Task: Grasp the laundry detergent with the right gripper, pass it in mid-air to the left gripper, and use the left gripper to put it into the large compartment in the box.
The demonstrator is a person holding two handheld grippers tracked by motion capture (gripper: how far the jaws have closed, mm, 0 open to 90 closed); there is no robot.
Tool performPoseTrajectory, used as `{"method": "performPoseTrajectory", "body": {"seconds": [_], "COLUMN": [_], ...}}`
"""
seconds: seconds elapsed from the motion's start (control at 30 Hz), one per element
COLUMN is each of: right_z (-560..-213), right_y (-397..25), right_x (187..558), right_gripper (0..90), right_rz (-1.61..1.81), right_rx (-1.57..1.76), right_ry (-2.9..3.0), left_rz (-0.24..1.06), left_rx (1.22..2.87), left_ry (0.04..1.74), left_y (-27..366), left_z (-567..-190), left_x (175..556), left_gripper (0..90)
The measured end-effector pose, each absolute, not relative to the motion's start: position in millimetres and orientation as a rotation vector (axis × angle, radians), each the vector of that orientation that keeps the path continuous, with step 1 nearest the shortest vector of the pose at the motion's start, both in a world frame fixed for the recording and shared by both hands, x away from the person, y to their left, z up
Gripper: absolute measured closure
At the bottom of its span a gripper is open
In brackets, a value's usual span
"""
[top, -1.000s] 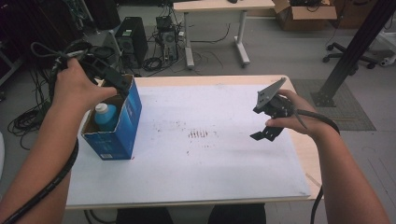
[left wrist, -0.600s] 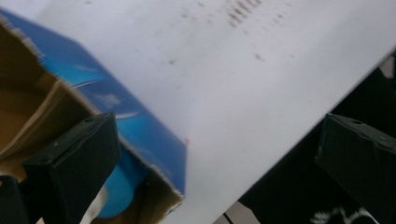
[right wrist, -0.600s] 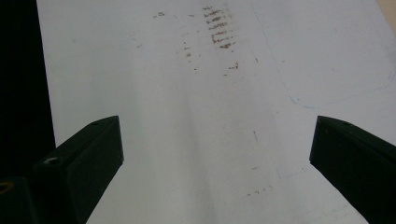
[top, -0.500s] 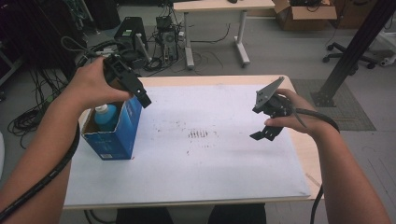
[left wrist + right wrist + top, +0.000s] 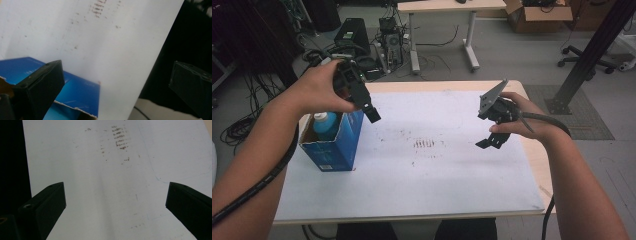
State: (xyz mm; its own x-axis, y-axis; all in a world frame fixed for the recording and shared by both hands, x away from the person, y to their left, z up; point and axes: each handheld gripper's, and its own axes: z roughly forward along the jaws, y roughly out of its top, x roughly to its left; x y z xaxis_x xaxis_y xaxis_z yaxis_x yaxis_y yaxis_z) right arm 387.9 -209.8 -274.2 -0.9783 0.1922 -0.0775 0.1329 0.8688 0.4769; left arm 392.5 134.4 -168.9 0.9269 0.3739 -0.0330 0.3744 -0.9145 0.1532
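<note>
An open blue box (image 5: 337, 147) stands at the table's left side, and a white bottle with a blue cap (image 5: 326, 122) sits upright inside it. My left gripper (image 5: 366, 104) hangs in the air just above the box's right edge, jaws wide open and holding nothing. In the left gripper view the same left gripper (image 5: 117, 75) looks down past the blue box (image 5: 77, 87) onto the white sheet (image 5: 112, 45). My right gripper (image 5: 491, 135) hovers over the sheet's right half. It is open and empty, as the right gripper view (image 5: 115, 195) confirms.
The white sheet (image 5: 437, 170) covers the wooden table and carries brown smudges (image 5: 424, 144) at its middle. Behind the table, computers and cables (image 5: 372, 45) lie on the floor by a second desk (image 5: 442, 10). A black post (image 5: 587, 55) stands at the right.
My left gripper has risen from the box's opening and shifted right, now above the box's right edge. The bottle stays in the box. The right gripper has hardly moved.
</note>
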Motion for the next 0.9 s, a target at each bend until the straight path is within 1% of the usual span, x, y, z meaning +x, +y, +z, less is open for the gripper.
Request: {"method": "performPoseTrajectory", "body": {"seconds": [0.17, 0.37, 0.47, 0.67, 0.9], "right_z": [-273.6, -272.4, -272.8, -270.1, -269.6], "right_y": [-207.3, -208.2, -209.8, -211.2, -208.0], "right_x": [386.0, 383.0, 381.5, 380.8, 382.6], "right_gripper": [2.7, 2.7, 2.9, 2.8, 3.0], "right_rz": [0.709, 0.691, 0.677, 0.661, 0.656], "right_rx": [0.241, 0.241, 0.245, 0.238, 0.222], "right_ry": [2.933, 2.938, 2.947, 2.948, 2.956], "left_rz": [-0.015, -0.05, -0.056, -0.052, -0.023], "left_rx": [2.966, 3.004, 3.011, 2.997, 3.011], "left_ry": [0.393, 0.253, 0.229, 0.235, 0.212], "left_y": [119.5, 103.0, 100.0, 102.3, 103.1], "left_z": [-175.3, -190.9, -195.7, -198.2, -197.8], "left_x": [384.2, 378.0, 377.9, 381.2, 383.0], "left_gripper": [0.2, 0.2, 0.2, 0.2, 0.2]}}
